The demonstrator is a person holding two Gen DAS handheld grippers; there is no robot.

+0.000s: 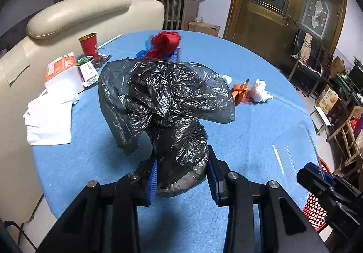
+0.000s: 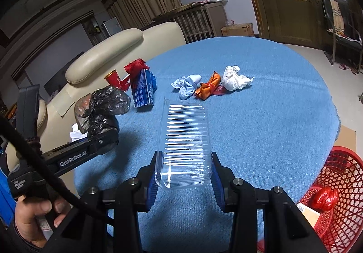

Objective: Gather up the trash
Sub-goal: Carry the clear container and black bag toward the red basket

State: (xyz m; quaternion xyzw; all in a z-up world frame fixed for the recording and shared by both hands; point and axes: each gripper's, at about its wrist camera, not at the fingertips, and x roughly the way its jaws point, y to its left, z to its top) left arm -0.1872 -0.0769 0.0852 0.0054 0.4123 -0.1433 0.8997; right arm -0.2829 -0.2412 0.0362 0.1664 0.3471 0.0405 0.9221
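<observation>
between the left gripper (image 1: 182, 179) pads, black bag (image 1: 168, 98).

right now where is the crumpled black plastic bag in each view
Left wrist: crumpled black plastic bag fills the centre, clamped in the near tongs.
Right wrist: it sits at left, in the other tongs.
Shared landmark: white crumpled tissue wad on the blue tablecloth.

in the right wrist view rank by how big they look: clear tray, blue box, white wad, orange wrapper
1. clear tray, though it is nearest the camera
2. blue box
3. white wad and orange wrapper look alike
</observation>
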